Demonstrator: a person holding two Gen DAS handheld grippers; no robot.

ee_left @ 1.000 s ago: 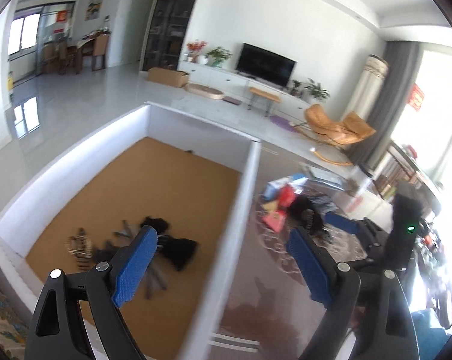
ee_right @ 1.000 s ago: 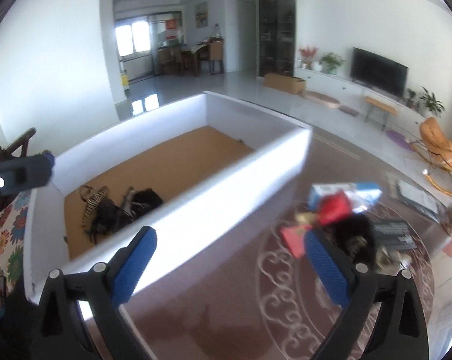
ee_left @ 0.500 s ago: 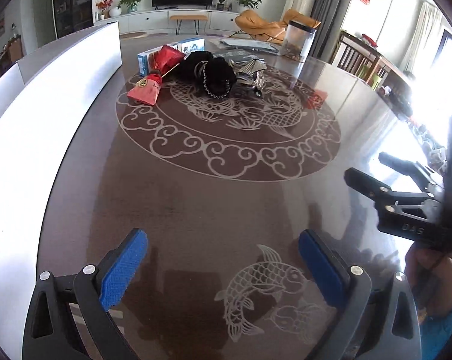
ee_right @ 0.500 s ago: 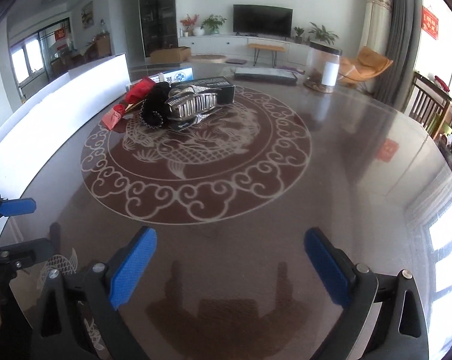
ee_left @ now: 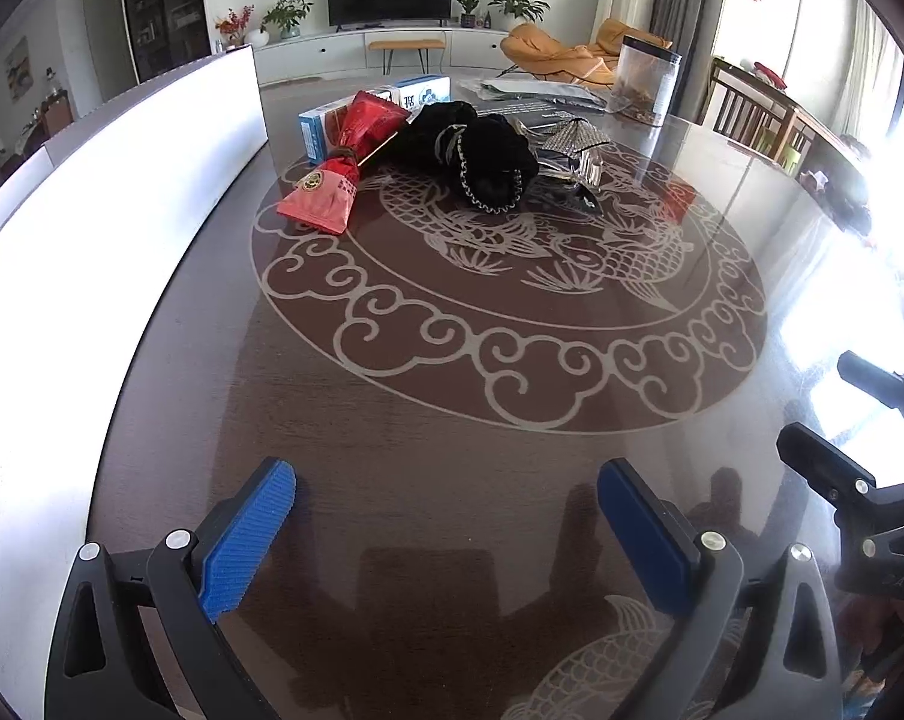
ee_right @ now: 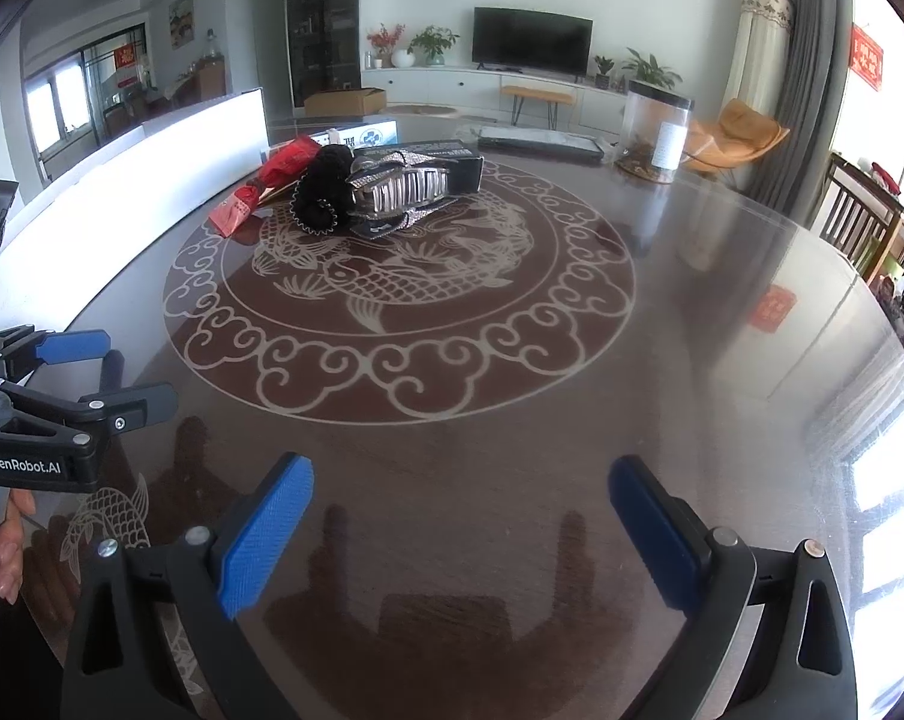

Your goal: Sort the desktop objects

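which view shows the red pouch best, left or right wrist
The left wrist view. There the red pouch lies in full view at the near left edge of the pile, its gold seal and label visible. In the right wrist view it is smaller and seen at a low angle, its far end behind the black scrunchie.

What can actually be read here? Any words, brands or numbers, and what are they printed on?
"GenRobot.AI": white lettering on the black body of the left gripper, seen in the right wrist view.
Blue-and-white cardboard box: print too blurred to read.
Red foil packet: round gold seal, unreadable.
Clear plastic jar: white label, too small to read.
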